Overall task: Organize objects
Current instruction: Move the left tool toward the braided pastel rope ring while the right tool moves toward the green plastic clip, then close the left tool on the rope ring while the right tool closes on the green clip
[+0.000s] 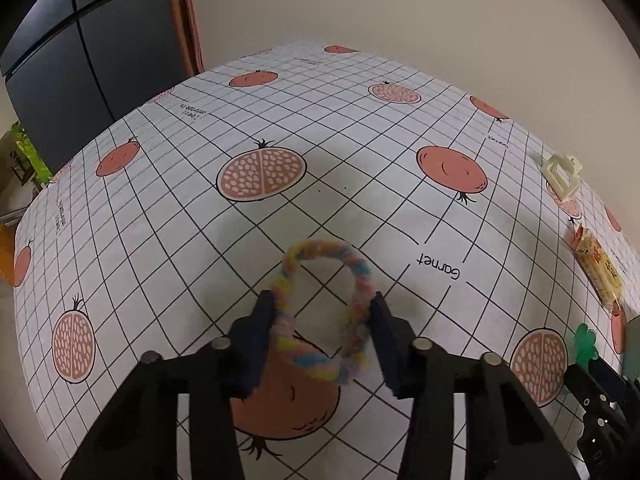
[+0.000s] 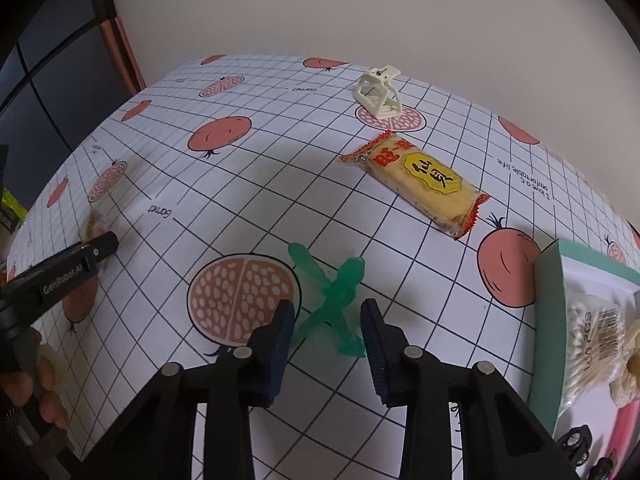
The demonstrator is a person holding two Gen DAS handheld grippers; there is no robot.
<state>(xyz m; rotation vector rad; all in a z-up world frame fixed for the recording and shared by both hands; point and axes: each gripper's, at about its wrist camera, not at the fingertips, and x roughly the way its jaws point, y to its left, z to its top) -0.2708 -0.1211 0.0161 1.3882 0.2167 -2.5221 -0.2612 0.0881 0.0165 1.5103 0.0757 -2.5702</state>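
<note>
— Between the left gripper (image 1: 322, 314) jaws: a fluffy pastel hair tie (image 1: 320, 312), pressed on both sides.
— And the right gripper (image 2: 326, 330)?
— Spread wide, empty, straddling a green clip (image 2: 334, 300). Beyond lie a snack packet (image 2: 418, 182) and a cream claw clip (image 2: 378, 94); a teal box (image 2: 550, 320) sits rightward on the pomegranate tablecloth (image 2: 280, 184).

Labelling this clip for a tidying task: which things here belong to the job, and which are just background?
Job:
pastel fuzzy hair loop, between left hand-held gripper fingers
green translucent plastic clip
cream claw clip
yellow snack packet
teal box

Background:
pomegranate-print tablecloth
dark cabinet
</note>
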